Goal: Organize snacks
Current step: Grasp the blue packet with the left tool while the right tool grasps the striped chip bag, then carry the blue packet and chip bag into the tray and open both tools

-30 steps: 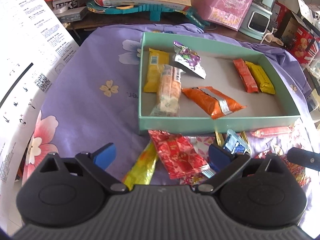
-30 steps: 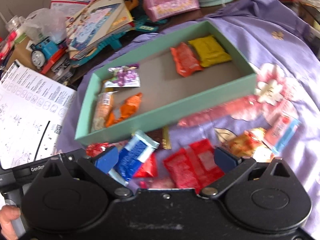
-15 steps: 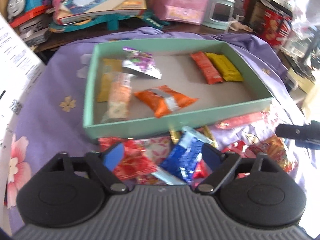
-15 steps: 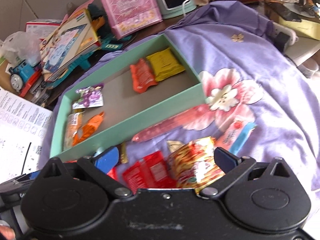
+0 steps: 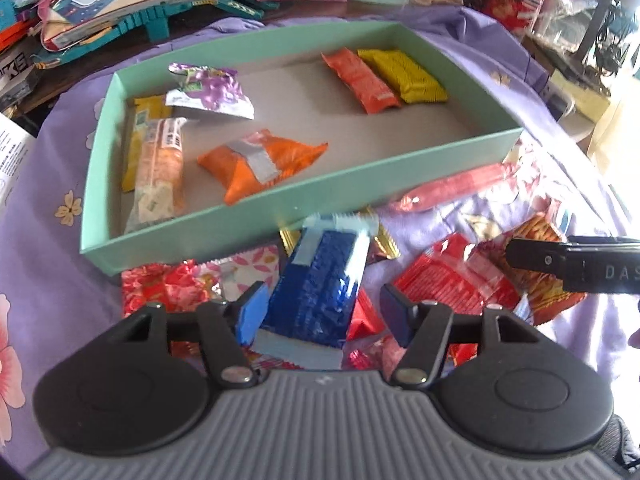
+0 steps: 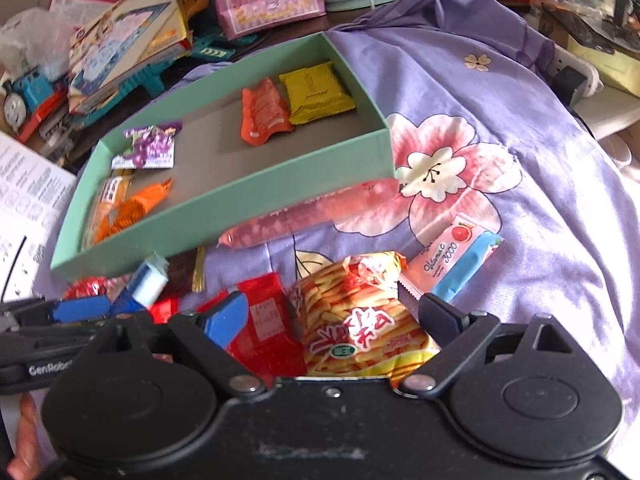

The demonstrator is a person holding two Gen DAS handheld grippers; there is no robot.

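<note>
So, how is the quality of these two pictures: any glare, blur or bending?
Left wrist view: the green box has bowed fisheye edges, glare whitens the right edge, and the far clutter is soft. Right wrist view: the pink stick snack looks smeared, and sunlight washes out the purple cloth.

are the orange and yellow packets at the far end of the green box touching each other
Touching. The left wrist view shows the orange packet and yellow packet lying side by side in the green box, long edges meeting with no gap.
</note>
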